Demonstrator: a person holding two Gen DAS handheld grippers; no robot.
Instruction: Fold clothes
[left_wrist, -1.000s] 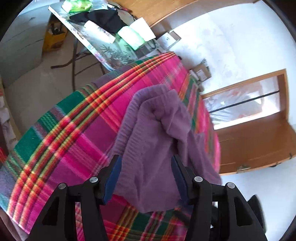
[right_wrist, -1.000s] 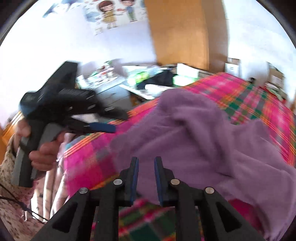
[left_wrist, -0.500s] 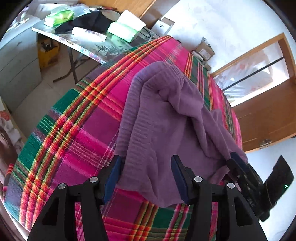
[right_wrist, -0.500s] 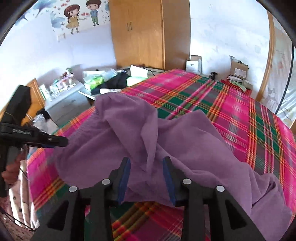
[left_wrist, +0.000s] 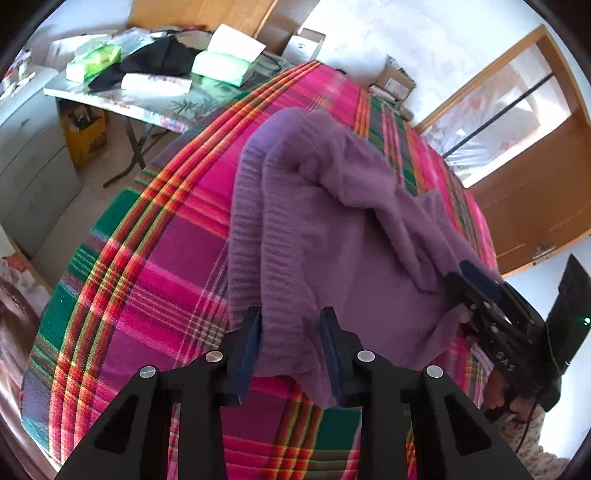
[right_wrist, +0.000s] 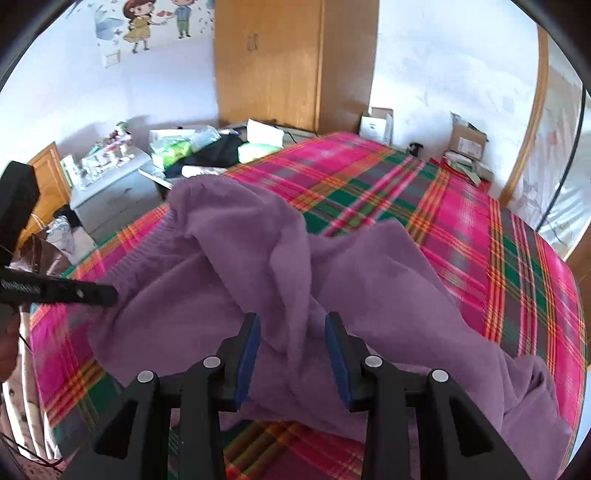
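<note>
Purple sweater (left_wrist: 332, 229) heaped in folds on the plaid bed (left_wrist: 155, 258), near its front edge. Left gripper (left_wrist: 291, 343) spread wide, straddling the sweater's ribbed hem. Right gripper (right_wrist: 291, 347) also spread, fabric bunched between the blue pads (right_wrist: 246, 354), not pinched.

right gripper (right_wrist: 291, 347) — jaws spread wider than a second ago | left gripper (left_wrist: 291, 343) — lowered closer over purple sweater's (left_wrist: 332, 236) near hem
</note>
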